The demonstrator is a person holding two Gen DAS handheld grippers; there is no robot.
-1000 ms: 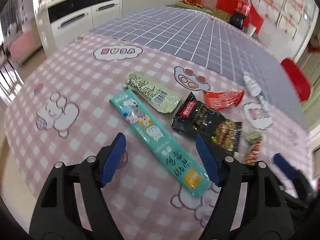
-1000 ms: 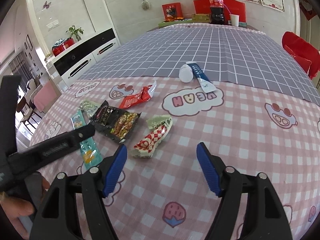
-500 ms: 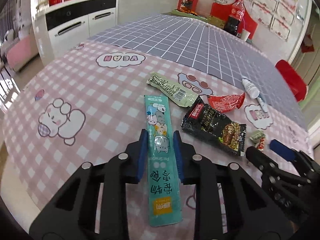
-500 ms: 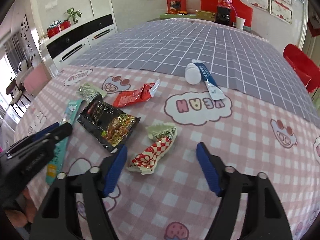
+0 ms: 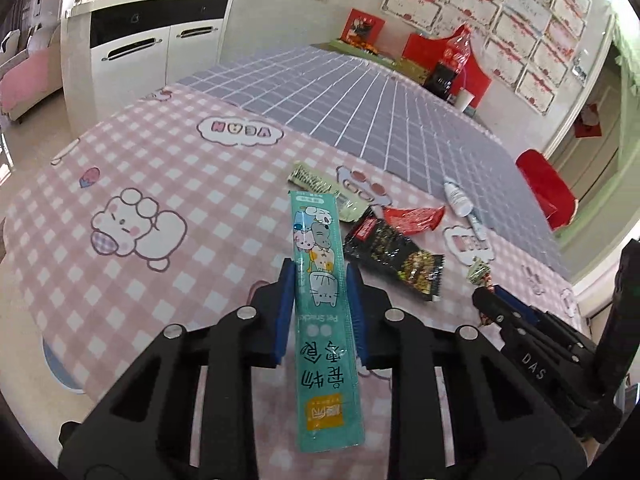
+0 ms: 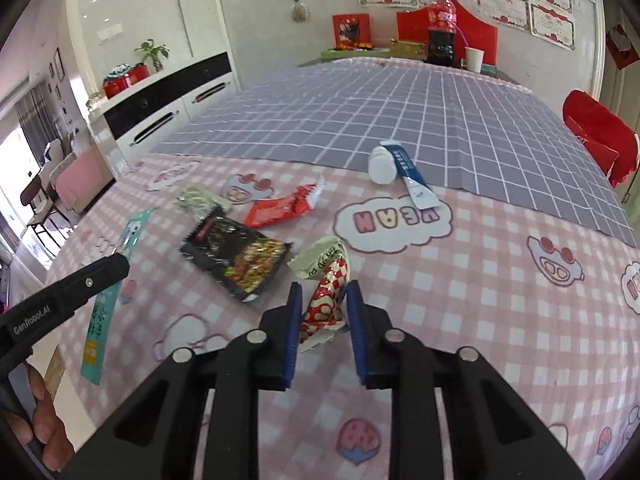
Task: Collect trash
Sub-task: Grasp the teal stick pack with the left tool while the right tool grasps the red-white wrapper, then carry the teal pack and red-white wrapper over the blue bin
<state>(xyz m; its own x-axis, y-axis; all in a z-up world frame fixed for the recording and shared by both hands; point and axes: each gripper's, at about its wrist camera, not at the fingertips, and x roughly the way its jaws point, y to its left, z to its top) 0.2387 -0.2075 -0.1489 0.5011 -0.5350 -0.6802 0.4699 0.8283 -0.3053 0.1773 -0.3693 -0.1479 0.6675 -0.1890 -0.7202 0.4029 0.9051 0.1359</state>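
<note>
My left gripper (image 5: 320,276) is shut on a long teal pet-snack wrapper (image 5: 320,240) and holds it lifted off the pink checked tablecloth (image 5: 168,184). In the right wrist view that teal wrapper (image 6: 100,320) hangs from the left gripper (image 6: 118,262). My right gripper (image 6: 321,292) is closing its jaws on a crumpled red-and-white checked wrapper (image 6: 328,312), and the pads touch its sides. A black snack bag (image 6: 236,256), a red wrapper (image 6: 280,210) and a green-white wrapper (image 6: 198,198) lie to the left.
A white bottle (image 6: 382,164) and a blue-white tube (image 6: 412,178) lie where the grey grid cloth (image 6: 400,112) begins. A cola bottle (image 6: 440,20) and paper cup (image 6: 474,58) stand at the far edge. A red chair (image 6: 596,132) is at right. A hand (image 6: 44,432) shows lower left.
The left jaws closed on the teal wrapper and raised it from the table. The right gripper moved over the checked wrapper and its jaws narrowed around it.
</note>
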